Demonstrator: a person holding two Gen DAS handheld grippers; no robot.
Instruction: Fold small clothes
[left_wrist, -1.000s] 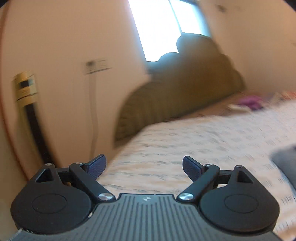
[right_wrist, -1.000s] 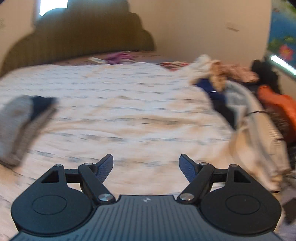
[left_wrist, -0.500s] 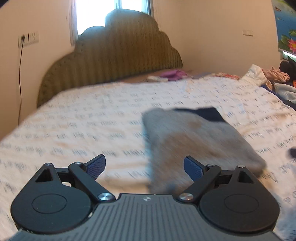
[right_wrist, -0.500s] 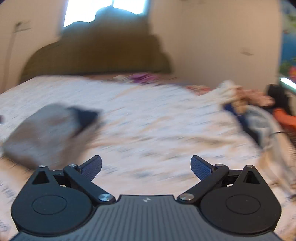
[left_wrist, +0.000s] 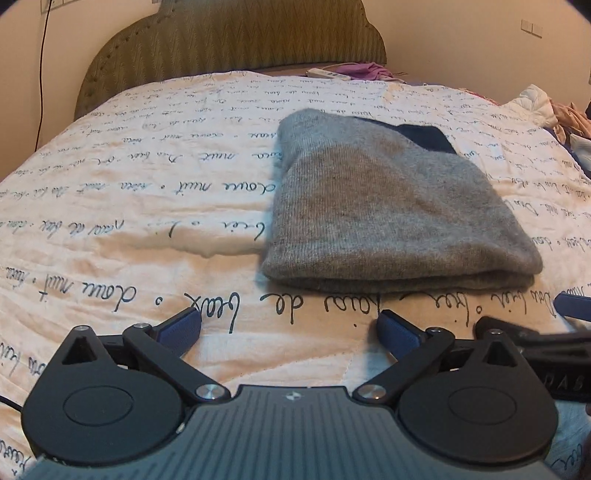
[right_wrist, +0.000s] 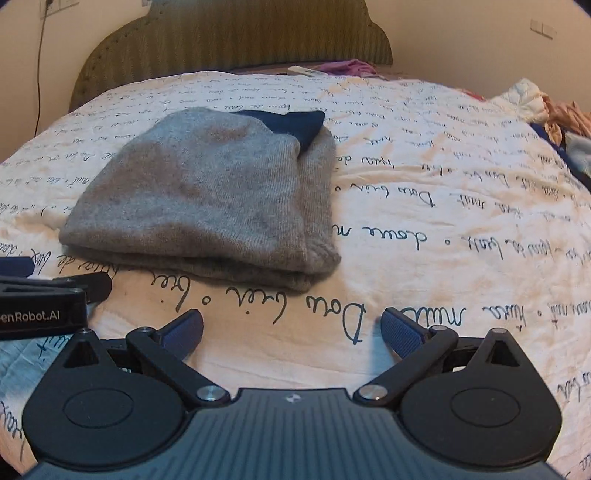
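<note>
Folded grey knit garment (left_wrist: 391, 218) lies on script-printed bed quilt (left_wrist: 147, 206); left tool (left_wrist: 290, 330) and right tool (right_wrist: 291, 326) both released, empty.

A bed (left_wrist: 147, 206) covered by a cream quilt printed with dark handwriting is backed by a scalloped olive headboard (left_wrist: 229, 40) set against plain beige walls (left_wrist: 461, 33), down which a dark cable (left_wrist: 40, 74) is run at the left, while a wall plate (left_wrist: 531, 27) is seen at the right.
</note>
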